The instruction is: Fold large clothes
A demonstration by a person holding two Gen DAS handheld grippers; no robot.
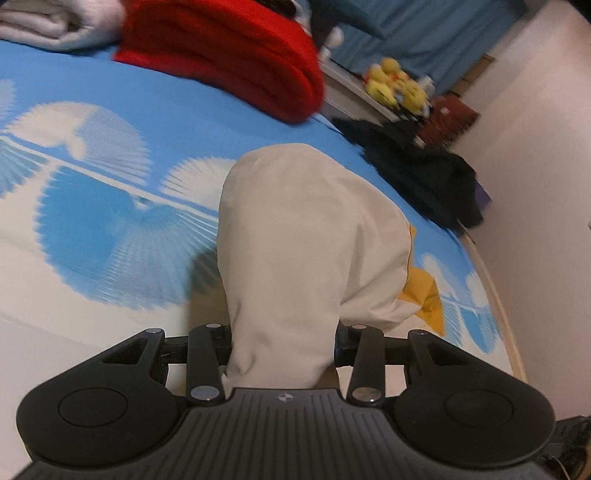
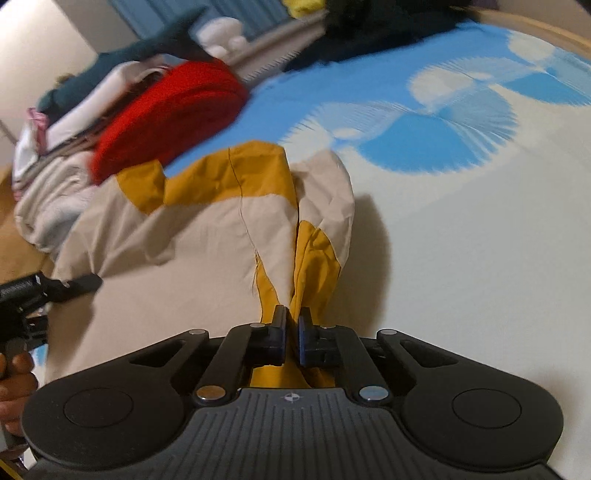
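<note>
Right wrist, fingers (image 2: 291, 334) pinching jacket (image 2: 207, 225) hem

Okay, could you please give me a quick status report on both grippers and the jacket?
Right gripper shut on jacket. Left gripper around a thick bunch of it, grip unconfirmed. Red folded garment beyond, apart from the jacket.

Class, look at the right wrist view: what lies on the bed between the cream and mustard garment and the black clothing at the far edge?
Only bare sheet, blue with white fan shapes, separates the garment from the black clothing.
</note>
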